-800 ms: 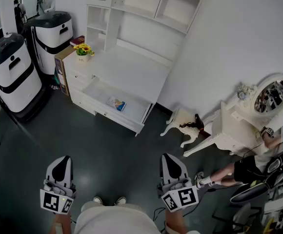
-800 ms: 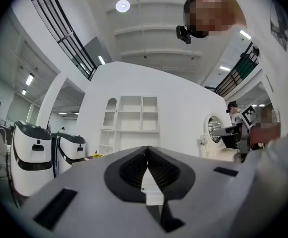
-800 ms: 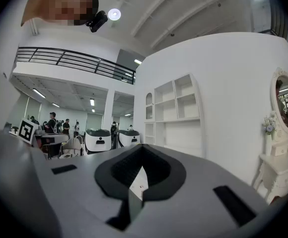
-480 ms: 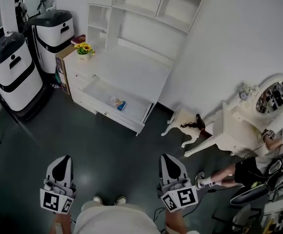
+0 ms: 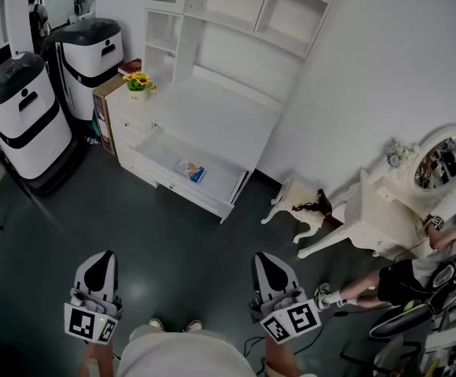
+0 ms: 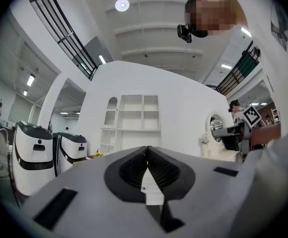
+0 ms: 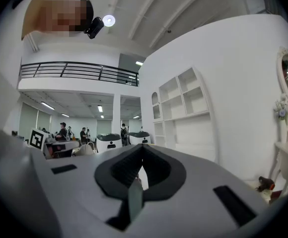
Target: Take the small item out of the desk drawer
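Machines: two white-and-black machines [image 5: 21,112] stand left of the drawer. A wide swing of the left arm on the way in could knock one.
Left hand-held gripper [image 5: 98,264]: well short of the drawer across open floor, held low in front of the person. Its jaws are closed together with nothing in them, so it would have to open before it could pick anything up.
Flower pot [image 5: 138,83]: on the table top behind the drawer's left end. A reach that goes too deep or too far left could tip it.
Table [image 5: 226,115]: the white table carries the drawer in its front. Its top overhangs the back of the drawer, so a hand-held gripper brought in too high may strike the edge.
Drawer [image 5: 167,149]: pulled out and open. Leaning on its front could push it shut or strain it.
Small item [image 5: 189,169]: lies flat on the drawer floor, right of the drawer's middle and near the front wall. Being thin and flat, it will likely slide away or slip from a shallow pinch.
Right hand-held gripper [image 5: 264,264]: also far from the drawer, nearer its right end. The jaws are pressed together and empty; arriving closed would only nudge the small item.
Stool [image 5: 295,204]: a little white stool just right of the drawer, a likely trip hazard for a person coming from that side.
Seated person [image 5: 417,267]: far right of the drawer, legs stretched over the floor; drifting right risks contact.
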